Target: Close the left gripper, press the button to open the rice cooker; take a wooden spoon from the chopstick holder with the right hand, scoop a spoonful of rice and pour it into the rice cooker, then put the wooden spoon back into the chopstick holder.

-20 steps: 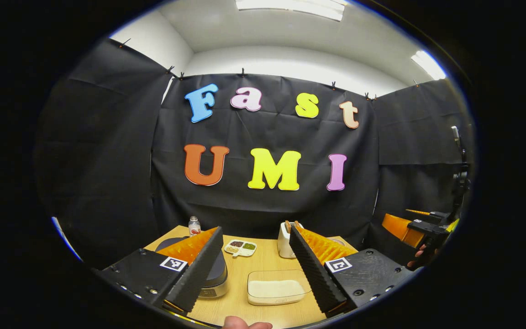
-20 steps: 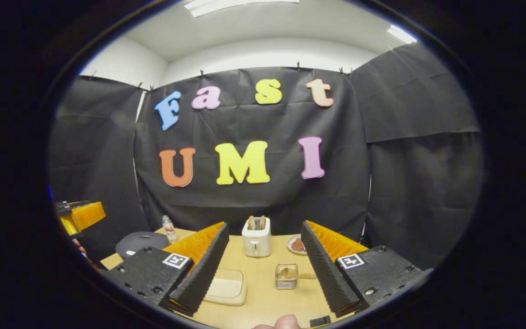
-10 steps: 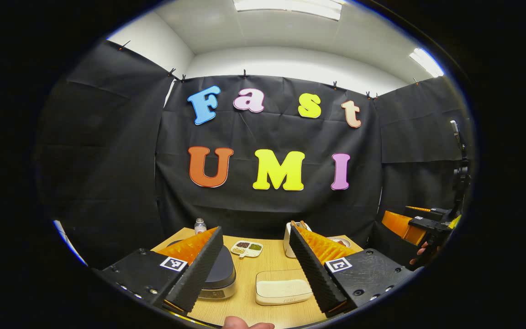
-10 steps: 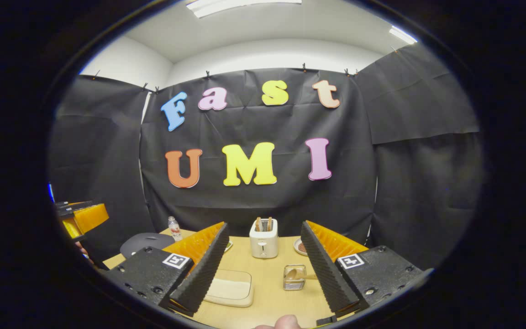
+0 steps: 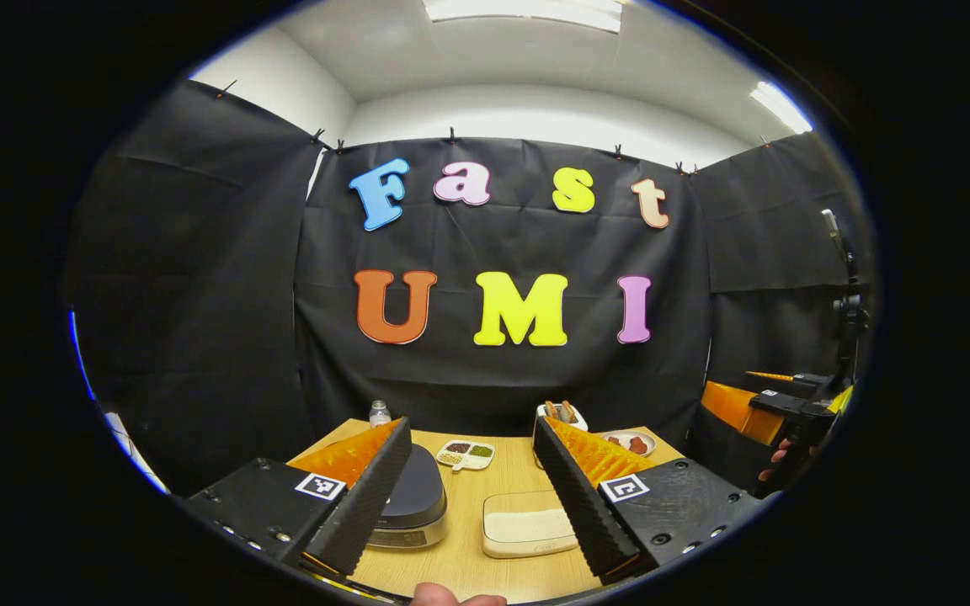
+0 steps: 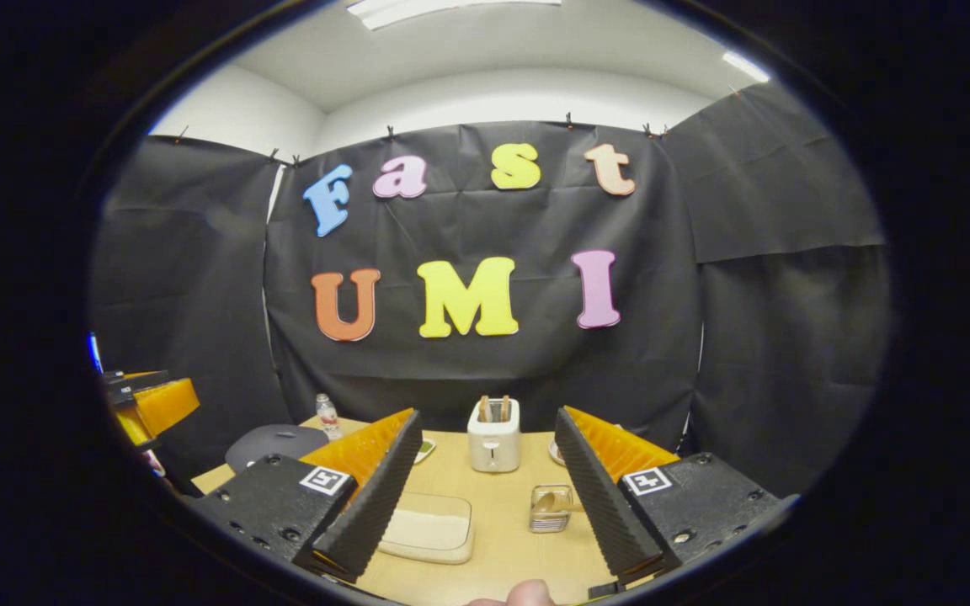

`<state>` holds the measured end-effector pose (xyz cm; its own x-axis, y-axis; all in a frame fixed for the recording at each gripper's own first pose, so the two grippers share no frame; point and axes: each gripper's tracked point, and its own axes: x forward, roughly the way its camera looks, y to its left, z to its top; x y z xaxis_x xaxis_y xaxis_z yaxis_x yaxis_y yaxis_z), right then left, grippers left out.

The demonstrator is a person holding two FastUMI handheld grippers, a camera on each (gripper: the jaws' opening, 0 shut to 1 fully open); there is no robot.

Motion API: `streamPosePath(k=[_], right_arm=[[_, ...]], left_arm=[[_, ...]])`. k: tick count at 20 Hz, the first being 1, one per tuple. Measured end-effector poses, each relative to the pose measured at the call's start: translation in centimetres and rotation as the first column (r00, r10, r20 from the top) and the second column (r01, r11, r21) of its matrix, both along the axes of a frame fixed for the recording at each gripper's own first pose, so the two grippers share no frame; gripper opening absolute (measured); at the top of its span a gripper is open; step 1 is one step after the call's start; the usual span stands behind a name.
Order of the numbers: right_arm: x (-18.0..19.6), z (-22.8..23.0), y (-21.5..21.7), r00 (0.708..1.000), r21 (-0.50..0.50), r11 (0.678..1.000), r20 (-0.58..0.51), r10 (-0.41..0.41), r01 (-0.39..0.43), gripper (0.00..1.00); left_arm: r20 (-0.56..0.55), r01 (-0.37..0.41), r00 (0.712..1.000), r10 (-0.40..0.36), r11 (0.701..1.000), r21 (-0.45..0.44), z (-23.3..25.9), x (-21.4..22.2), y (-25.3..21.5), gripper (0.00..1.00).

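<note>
Both views have shifted slightly: the rice cooker (image 5: 412, 505) and chopstick holder (image 6: 551, 507) now seem nearer.

No legible text or labels.

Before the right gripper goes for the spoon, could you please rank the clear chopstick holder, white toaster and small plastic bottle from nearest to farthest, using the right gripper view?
1. Clear chopstick holder, wooden spoon inside, nearest the right gripper, toward its right finger.
2. White toaster, farther back, centre.
3. Small plastic bottle, far left corner of the wooden table.
</note>
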<state>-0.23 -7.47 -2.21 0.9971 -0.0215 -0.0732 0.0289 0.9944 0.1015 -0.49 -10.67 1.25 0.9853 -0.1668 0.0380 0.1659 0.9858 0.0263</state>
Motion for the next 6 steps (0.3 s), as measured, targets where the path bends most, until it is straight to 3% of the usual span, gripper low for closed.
streamPosePath(k=[6], right_arm=[[0.25, 0.36, 0.83, 1.000, -0.012, 1.000, 0.005, 0.005, -0.005, 1.00]], left_arm=[[-0.007, -0.021, 1.000, 0.021, 1.000, 0.001, -0.31, -0.19, 0.98, 0.95]])
